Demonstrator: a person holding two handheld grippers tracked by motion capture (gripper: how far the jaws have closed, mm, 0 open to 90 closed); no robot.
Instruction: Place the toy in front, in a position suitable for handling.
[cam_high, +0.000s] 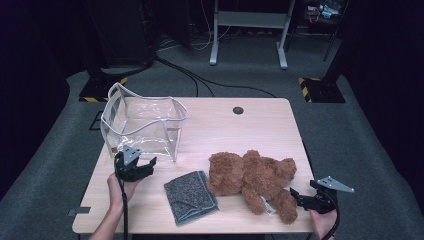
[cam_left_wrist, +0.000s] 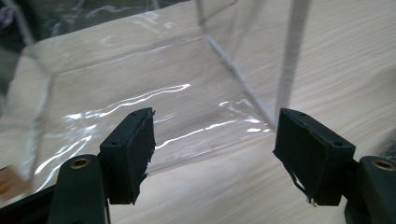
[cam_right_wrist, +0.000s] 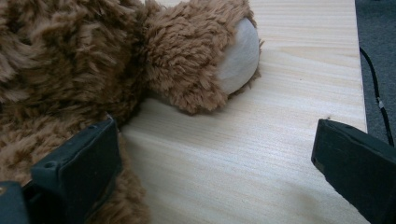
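High view: left tool (cam_high: 145, 167), jaws open and empty, faces the clear plastic white-trimmed bag (cam_high: 142, 125) at 10 o'clock on the wooden surface (cam_high: 260, 125). Right tool (cam_high: 299, 196), open, sits beside the brown plush bear (cam_high: 252, 177), apparently positioned for pickup.

Bare table (cam_high: 235, 132) lies open at twelve o'clock; clear bag (cam_high: 142, 125), folded cloth (cam_high: 190, 196) and teddy bear (cam_high: 252, 177) block ten through four.
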